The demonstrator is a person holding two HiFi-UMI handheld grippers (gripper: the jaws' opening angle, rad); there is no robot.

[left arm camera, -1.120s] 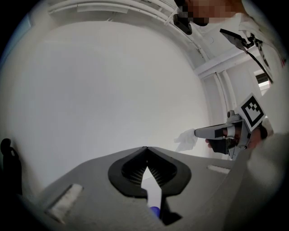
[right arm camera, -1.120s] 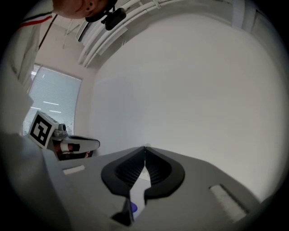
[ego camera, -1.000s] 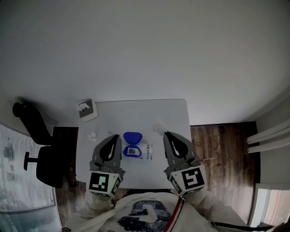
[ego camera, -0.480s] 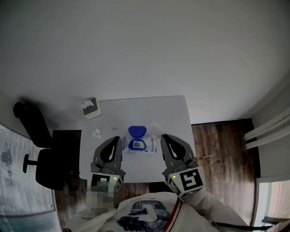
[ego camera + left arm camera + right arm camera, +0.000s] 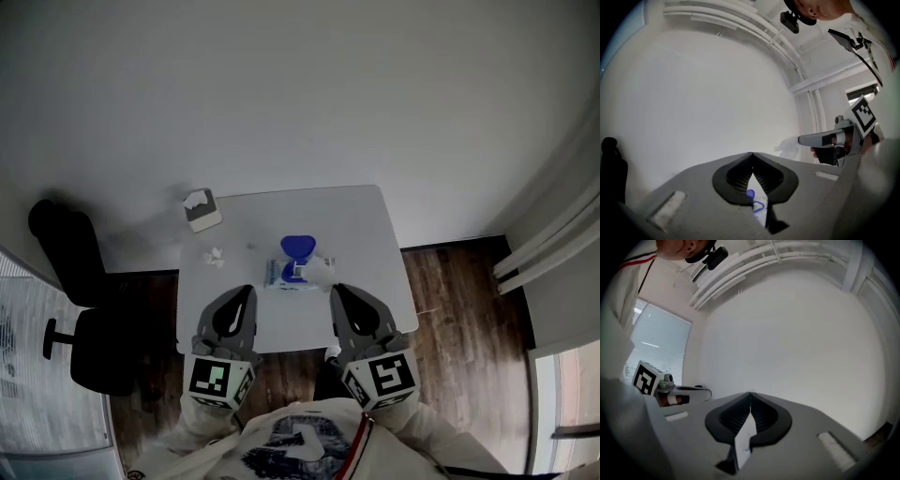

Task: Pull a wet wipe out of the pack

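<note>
The wet wipe (image 5: pixel 320 271) is being gripped between the closed jaws of the right gripper (image 5: pixel 750 396), just beside the pack (image 5: pixel 280 275), which is lying with its blue lid (image 5: pixel 297 247) opened on the white table (image 5: pixel 352 225), while the left gripper (image 5: pixel 751 156) is being held closed on nothing, with its 2 jaws touching.

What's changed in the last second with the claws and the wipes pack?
The left claw and right claw pulled back from beside the pack to the near edge of the table. The right claw stays shut on a wipe. The pack's lid stays open.
</note>
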